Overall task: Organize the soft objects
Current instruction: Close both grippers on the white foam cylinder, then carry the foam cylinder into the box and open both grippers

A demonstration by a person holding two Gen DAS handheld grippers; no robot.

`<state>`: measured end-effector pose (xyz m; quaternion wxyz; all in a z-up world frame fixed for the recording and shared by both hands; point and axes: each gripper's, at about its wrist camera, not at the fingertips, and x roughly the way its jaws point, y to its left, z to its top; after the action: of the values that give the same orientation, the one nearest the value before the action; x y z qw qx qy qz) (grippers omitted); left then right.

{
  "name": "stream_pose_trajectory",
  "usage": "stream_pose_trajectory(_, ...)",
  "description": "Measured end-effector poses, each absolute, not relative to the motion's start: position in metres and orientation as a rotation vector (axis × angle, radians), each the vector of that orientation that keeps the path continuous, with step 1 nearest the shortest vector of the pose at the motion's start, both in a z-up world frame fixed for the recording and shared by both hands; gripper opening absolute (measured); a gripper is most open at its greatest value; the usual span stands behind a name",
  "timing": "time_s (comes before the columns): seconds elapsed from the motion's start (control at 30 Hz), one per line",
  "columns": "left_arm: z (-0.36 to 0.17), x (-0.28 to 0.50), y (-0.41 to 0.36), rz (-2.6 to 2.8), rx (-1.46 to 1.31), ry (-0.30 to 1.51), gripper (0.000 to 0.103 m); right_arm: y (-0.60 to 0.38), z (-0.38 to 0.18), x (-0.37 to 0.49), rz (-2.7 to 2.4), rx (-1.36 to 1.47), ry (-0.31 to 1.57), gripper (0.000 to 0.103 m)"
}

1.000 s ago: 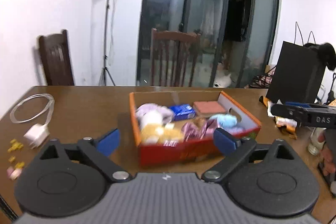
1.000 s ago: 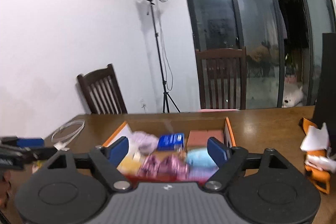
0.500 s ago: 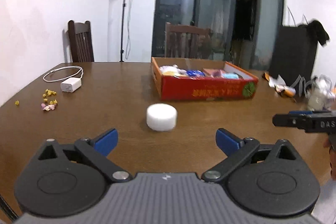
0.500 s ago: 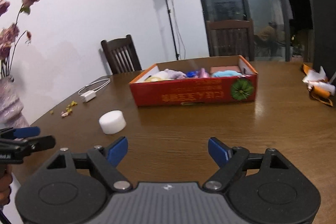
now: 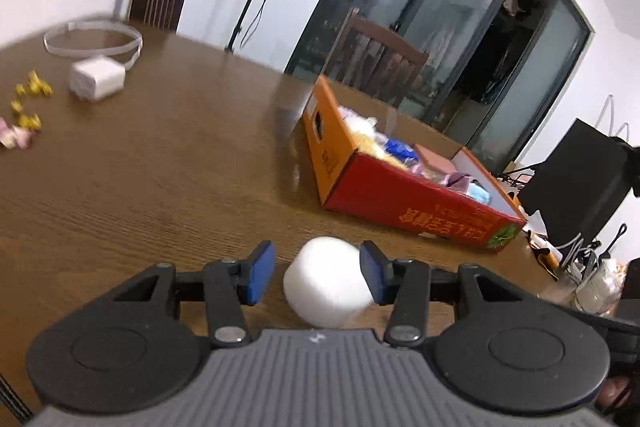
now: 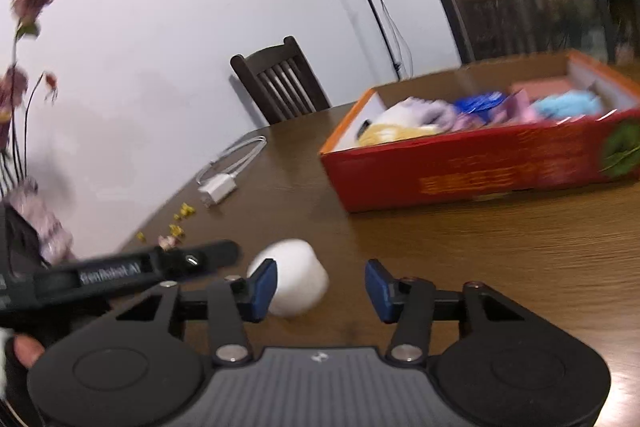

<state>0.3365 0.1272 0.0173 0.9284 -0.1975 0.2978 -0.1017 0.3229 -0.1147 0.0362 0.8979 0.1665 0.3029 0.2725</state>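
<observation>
A white foam cylinder [image 5: 326, 281] lies on the brown table between the blue pads of my left gripper [image 5: 318, 273]. The right pad is at its side; a gap shows on the left, so the jaws stand open around it. The cylinder also shows in the right wrist view [image 6: 294, 283], partly behind the left pad of my right gripper [image 6: 320, 285], which is open and empty. A red and orange cardboard box [image 5: 400, 195] holding several soft items stands farther back; it also shows in the right wrist view [image 6: 480, 171].
A white charger [image 5: 96, 81] with its cable and small yellow bits [image 5: 28, 103] lie at the far left. A black bag [image 5: 576, 183] and clutter stand at the right. Chairs stand behind the table. A flower vase [image 6: 36, 219] is at the left edge.
Both grippers have moved forward and down to the white cylinder. My left gripper's jaws have narrowed and now stand around it. The views have tilted.
</observation>
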Motion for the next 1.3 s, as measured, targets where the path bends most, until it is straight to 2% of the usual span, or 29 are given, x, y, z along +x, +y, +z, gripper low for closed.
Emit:
stream_pose_trajectory(0.13, 0.001, 0.353, 0.130, -0.188, -0.414, 0.663, 0.045, -0.101, 0.018, 0.354, 0.588, 0.450, 0.673, 0.042)
stream_pose_trajectory(0.17, -0.002, 0.354, 0.133, -0.204, -0.439, 0.667, 0.044, -0.096, 0.013, 0.359, 0.596, 0.460, 0.687, 0.038)
stream_pose_trajectory(0.23, -0.007, 0.354, 0.141, -0.233, -0.515, 0.681, 0.036, -0.089, 0.005, 0.366, 0.608, 0.461, 0.717, 0.027)
stream_pose_trajectory(0.37, -0.011, 0.355, 0.147, -0.282, -0.605, 0.695, 0.022, -0.088, 0.003, 0.367, 0.629, 0.464, 0.734, 0.020)
stream_pose_trajectory(0.57, 0.001, 0.321, 0.112, -0.307, -0.583, 0.710, 0.022, -0.104, 0.017, 0.336, 0.608, 0.415, 0.697, 0.018)
stream_pose_trajectory(0.73, 0.001, 0.288, 0.064, -0.415, -0.603, 0.752, 0.022, -0.163, 0.021, 0.283, 0.566, 0.456, 0.701, 0.018)
stream_pose_trajectory(0.97, 0.012, 0.261, -0.020, -0.548, -0.477, 0.797, 0.022, -0.243, 0.025, 0.214, 0.440, 0.466, 0.656, 0.018)
stream_pose_trajectory(1.3, 0.029, 0.280, -0.058, -0.555, -0.456, 0.776, 0.022, -0.292, 0.029, 0.215, 0.420, 0.506, 0.593, 0.018)
